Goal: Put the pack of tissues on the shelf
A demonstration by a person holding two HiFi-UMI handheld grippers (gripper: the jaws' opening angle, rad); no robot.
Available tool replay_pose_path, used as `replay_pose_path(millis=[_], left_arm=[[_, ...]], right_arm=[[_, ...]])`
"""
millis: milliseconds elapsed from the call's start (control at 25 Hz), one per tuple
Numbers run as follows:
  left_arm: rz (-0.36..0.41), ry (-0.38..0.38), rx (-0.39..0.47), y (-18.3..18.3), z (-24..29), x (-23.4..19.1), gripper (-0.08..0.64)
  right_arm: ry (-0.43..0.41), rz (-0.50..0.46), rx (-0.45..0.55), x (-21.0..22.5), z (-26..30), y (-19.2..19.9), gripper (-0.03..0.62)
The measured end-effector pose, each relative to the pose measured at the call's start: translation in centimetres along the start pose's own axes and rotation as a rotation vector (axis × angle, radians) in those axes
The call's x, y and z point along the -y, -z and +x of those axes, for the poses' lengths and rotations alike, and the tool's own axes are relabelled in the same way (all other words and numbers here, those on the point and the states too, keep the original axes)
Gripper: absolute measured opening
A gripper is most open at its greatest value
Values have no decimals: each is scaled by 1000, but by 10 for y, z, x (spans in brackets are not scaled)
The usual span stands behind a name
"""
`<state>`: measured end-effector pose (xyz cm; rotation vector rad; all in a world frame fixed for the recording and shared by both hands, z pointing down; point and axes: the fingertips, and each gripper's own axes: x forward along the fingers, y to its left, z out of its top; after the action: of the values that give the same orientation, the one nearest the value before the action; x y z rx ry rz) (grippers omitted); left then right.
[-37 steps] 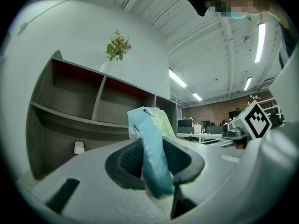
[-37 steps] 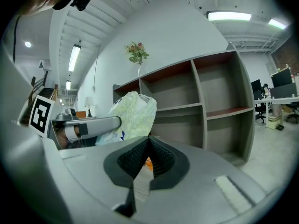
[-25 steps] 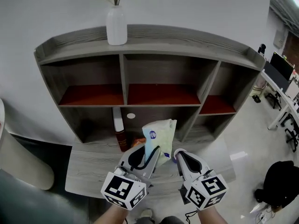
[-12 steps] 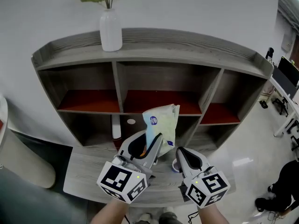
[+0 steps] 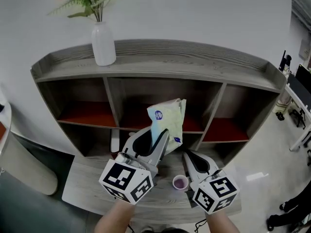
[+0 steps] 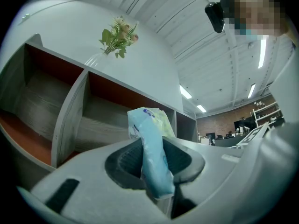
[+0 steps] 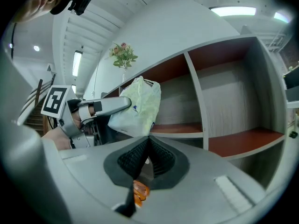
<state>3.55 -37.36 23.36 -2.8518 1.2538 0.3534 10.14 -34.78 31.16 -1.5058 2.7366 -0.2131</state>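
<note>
I'm mid-carry, my left gripper with its jaws clamped on the lower end of the pack of tissues, aloft before the shelf, right gripper pinched together empty; next I push it into a compartment and let go.

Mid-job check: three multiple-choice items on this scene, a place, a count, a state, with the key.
1. Where is the white ceramic vase? A on the grey wooden shelf unit's top board; B inside a compartment; C on the floor.
2. Compartments in the unit's upper row? A two; B three; C five.
3. The left gripper is: A open, empty; B shut on the pale green plastic pack of tissues; C shut on the vase.
Key: 1 A: it sits on the top board. 2 B: two uprights divide the row. 3 B: its jaws pinch the pack.
</note>
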Motion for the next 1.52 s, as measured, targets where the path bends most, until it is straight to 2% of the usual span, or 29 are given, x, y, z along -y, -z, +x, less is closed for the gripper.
replay_pose_path(millis=[120,320,720,1200,1360,1520], left_arm=[[-5,-24,-2,0,8,-8,98],[-89,-30,-9,0,21,-22,100],[-97,-42,-43,4,38,-39,100],[48,-122,-126,10,51,-64,141],[91,-184,-152,13,51,-79,172],[170,-231,-182,13,52,-86,207]], right_arm=[[-16,6,0,6,6,-3,-3],[-49,19,-3,7,18,-6,-3],[-84,21,-18,10,33,-6,-3],[-91,19,-24,16,40,-6,-3],[-97,26,-25,15,44,-4,-3],[-108,28,-26,14,49,-4,-3]])
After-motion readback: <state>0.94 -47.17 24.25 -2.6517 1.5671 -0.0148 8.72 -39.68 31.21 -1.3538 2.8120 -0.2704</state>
